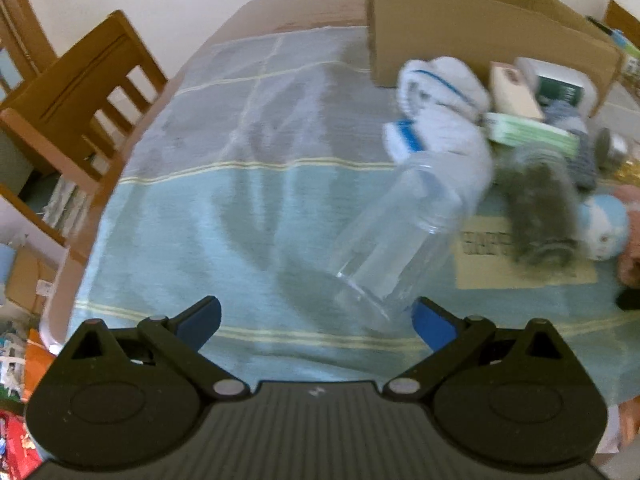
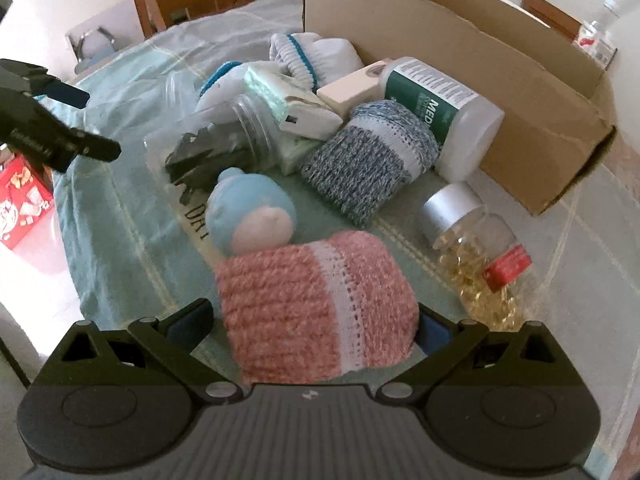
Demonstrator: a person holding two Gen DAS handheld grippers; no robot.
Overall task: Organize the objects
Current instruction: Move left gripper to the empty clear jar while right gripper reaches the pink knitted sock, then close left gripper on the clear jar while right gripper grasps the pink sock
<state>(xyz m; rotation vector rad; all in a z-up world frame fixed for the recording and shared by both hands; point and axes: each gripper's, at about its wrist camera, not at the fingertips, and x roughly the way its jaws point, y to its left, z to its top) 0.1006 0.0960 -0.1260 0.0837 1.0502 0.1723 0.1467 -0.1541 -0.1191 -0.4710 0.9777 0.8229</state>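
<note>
A clear plastic jar (image 1: 396, 232) lies on its side on the teal cloth, just ahead of my left gripper (image 1: 316, 320), which is open and empty, its base near the right fingertip. My right gripper (image 2: 316, 322) is open with its jaws on either side of a pink knitted sock roll (image 2: 316, 308); contact is unclear. A light blue sock ball (image 2: 252, 212), a blue-grey knitted sock roll (image 2: 368, 160), white socks (image 2: 316, 56), a white medicine bottle (image 2: 440, 108) and a capsule bottle (image 2: 476, 248) lie before an open cardboard box (image 2: 520, 92).
A second clear jar with dark contents (image 2: 216, 148) and small boxes (image 2: 304, 116) lie in the pile. Wooden chairs (image 1: 80, 92) stand at the table's left edge. The left gripper shows at the left of the right wrist view (image 2: 86, 124).
</note>
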